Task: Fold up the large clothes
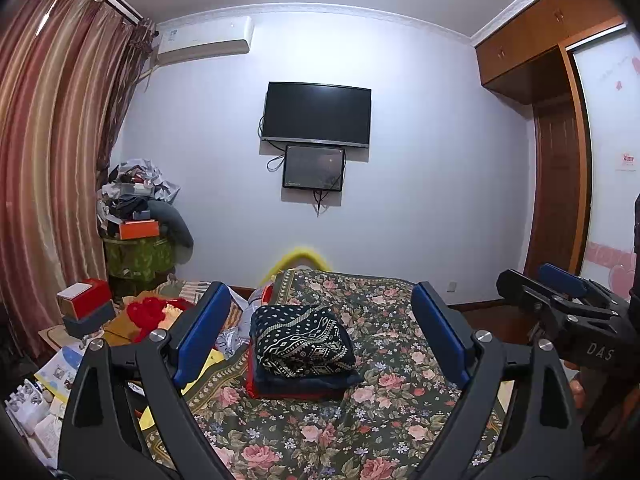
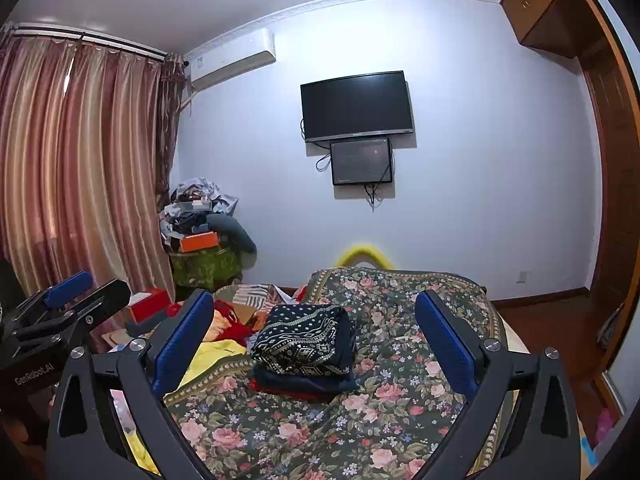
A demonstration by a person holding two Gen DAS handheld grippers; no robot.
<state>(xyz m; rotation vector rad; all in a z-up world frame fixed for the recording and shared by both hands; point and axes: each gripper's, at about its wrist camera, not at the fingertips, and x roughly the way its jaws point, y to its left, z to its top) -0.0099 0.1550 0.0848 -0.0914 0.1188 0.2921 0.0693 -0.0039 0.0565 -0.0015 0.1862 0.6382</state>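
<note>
A folded dark blue garment with a white pattern (image 1: 304, 342) lies on top of a small stack of folded clothes, dark blue and red (image 1: 296, 388), on the floral bedspread (image 1: 380, 420). The same stack shows in the right wrist view (image 2: 306, 346). My left gripper (image 1: 322, 332) is open and empty, held above the bed in front of the stack. My right gripper (image 2: 314, 338) is open and empty, at about the same distance from the stack. Each gripper shows at the edge of the other's view: the right one (image 1: 560, 300), the left one (image 2: 68, 300).
Loose clothes, red and yellow (image 2: 224, 336), lie left of the stack. A cluttered side table with boxes (image 1: 84, 308) and papers stands at the left, by the curtains (image 1: 48, 160). A piled cabinet (image 1: 140, 232), a wall TV (image 1: 316, 114) and a wooden wardrobe (image 1: 560, 184) lie beyond.
</note>
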